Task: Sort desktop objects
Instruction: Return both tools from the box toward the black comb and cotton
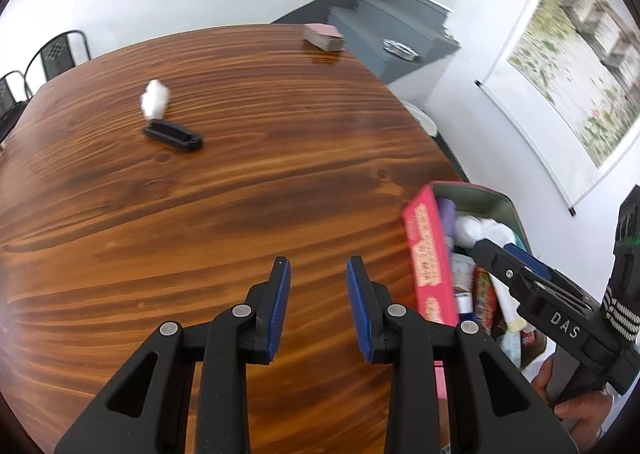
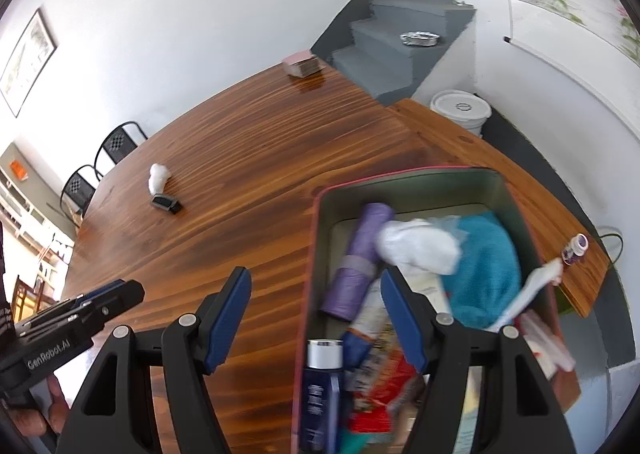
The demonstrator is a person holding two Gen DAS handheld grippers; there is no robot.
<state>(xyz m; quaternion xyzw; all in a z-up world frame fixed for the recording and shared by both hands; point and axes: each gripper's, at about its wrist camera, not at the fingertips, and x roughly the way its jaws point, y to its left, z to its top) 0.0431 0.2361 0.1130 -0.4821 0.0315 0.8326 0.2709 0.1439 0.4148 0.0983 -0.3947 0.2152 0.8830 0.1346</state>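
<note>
Now both my grippers are empty: left gripper (image 1: 318, 274) with jaws slightly apart, right gripper (image 2: 316, 286) wider. The crumpled white tissue (image 1: 155, 93) and flat black plastic case (image 1: 173, 133) lie across the table, far from the pink-walled tin box (image 2: 316, 254); I should approach the case low, jaws astride its narrow width.

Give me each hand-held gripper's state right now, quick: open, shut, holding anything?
Left hand-held gripper: open, narrow gap, nothing between the pads, over the bare table.
Right hand-held gripper: open wider, empty, above the tin's edge.
</note>
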